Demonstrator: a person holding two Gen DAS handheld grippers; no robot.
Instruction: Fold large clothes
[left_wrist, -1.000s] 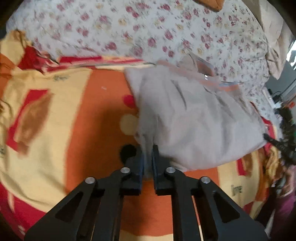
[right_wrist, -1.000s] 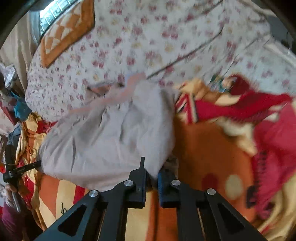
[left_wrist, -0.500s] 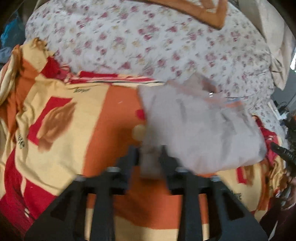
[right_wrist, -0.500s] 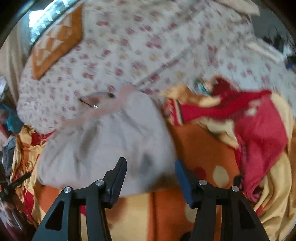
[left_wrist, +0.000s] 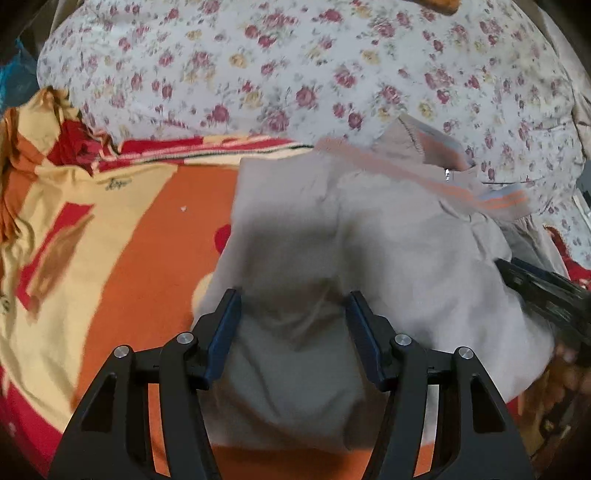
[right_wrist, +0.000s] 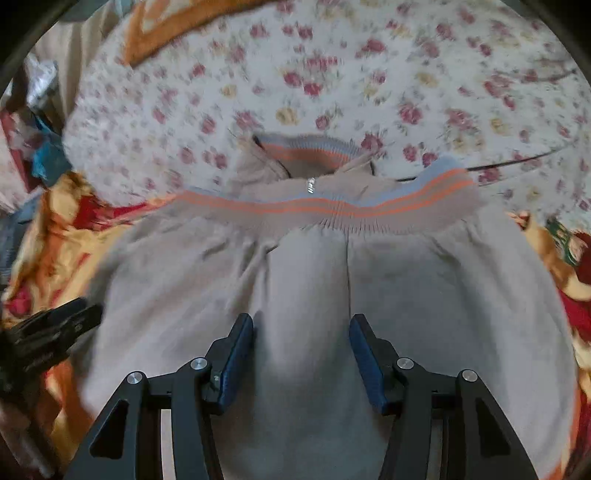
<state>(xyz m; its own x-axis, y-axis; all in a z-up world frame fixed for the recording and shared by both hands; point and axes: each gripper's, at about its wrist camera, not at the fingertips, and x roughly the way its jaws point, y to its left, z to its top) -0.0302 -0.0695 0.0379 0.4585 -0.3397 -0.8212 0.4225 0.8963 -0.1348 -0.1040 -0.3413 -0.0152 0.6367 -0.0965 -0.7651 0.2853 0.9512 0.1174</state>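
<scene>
Floral bedsheet (left_wrist: 280, 62) fills far side. Orange-yellow blanket (left_wrist: 122, 258) spread beneath, bunched red at edges. Grey jacket (right_wrist: 369, 280) lies folded on blanket, striped hem (right_wrist: 325, 210) and zipper pull (right_wrist: 311, 184) toward sheet. My left gripper (left_wrist: 293, 314) opening, jacket cloth below, unpinched. My right gripper (right_wrist: 301, 345) spread above jacket, holding nothing.
</scene>
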